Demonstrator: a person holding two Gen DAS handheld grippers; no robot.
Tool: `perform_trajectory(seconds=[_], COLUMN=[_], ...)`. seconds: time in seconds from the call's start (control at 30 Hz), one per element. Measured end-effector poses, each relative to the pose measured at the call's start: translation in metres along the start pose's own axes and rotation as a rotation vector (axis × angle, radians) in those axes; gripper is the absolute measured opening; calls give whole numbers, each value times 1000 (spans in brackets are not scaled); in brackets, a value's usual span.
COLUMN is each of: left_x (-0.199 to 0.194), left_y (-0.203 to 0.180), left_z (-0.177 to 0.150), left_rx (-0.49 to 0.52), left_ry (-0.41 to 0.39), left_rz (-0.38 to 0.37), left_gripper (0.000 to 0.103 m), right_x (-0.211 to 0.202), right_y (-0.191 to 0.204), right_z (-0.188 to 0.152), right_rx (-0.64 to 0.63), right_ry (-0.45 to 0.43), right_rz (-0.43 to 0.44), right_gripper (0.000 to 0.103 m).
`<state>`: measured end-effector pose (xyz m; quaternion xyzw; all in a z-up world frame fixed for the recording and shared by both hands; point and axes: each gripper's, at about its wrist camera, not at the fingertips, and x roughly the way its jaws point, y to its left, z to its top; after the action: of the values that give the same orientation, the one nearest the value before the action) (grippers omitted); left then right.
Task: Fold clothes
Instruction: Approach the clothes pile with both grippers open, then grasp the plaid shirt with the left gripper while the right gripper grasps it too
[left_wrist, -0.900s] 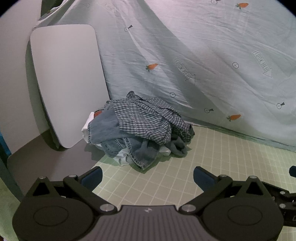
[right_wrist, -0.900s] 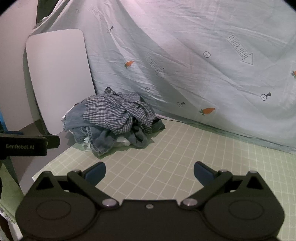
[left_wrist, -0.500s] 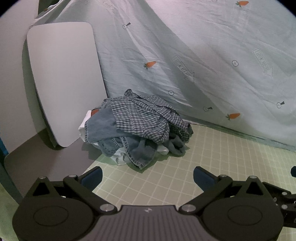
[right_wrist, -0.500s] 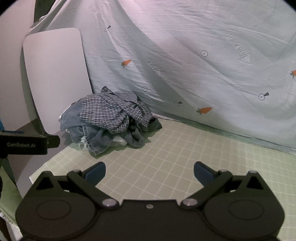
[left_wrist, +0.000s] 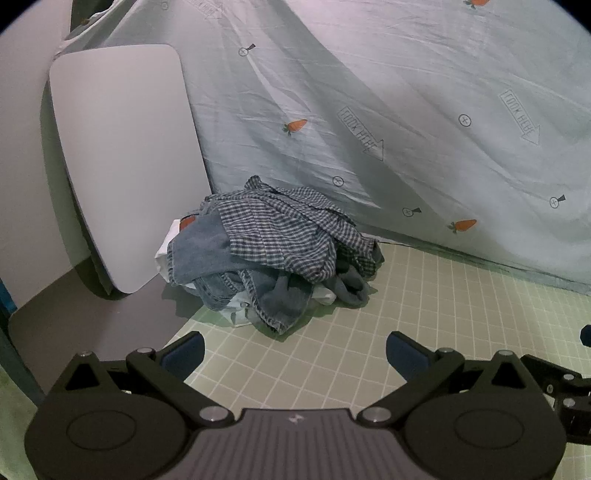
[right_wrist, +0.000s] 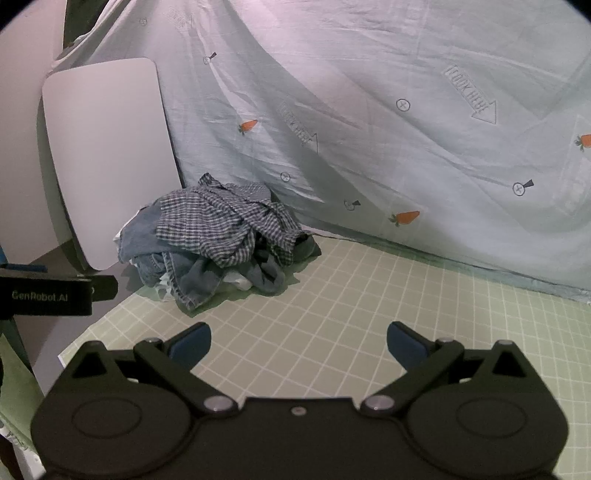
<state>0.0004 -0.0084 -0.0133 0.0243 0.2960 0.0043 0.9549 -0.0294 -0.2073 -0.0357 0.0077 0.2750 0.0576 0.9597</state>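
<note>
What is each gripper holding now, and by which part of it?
Nothing is held. The left gripper and the right gripper are both open and empty above the green checked mat, apart from the crumpled pile of checked and denim clothes.

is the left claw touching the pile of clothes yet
Apart. The left wrist view shows bare checked mat between the open left claw and the pile of clothes.

Clothes pile (left_wrist: 269, 254) on mat (left_wrist: 424, 317), board (left_wrist: 125, 162) left, sheet (left_wrist: 406, 110) behind.

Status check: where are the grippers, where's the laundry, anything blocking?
Left gripper open, empty. Right gripper open, empty. Clothes pile untouched on the mat's far left, beside the white board. Path clear.
</note>
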Motion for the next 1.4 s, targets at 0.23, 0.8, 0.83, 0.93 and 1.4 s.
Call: perform_trajectory(seconds=[0.23,0.8,0.83,0.93,1.4], left_x=[-2,-2,-1,2,44], left_y=[0,0,0,1,1], left_z=[0,2,3,4,33], left_rx=[4,9,9,10,-36], left_ry=[9,21,23,30,61], left_rz=[0,-3,-4,-8,-35], left_gripper=[103,103,103,103,103], right_x=[-2,1,2,3,39], right_y=[0,0,0,0,-12], right_z=[0,3,3,3,23], right_rx=[6,13,13,19,-10], right_ry=[7,19,20,28,22], right_rz=[0,-5,-5,-7,-41], right_gripper=[103,103,103,103,103])
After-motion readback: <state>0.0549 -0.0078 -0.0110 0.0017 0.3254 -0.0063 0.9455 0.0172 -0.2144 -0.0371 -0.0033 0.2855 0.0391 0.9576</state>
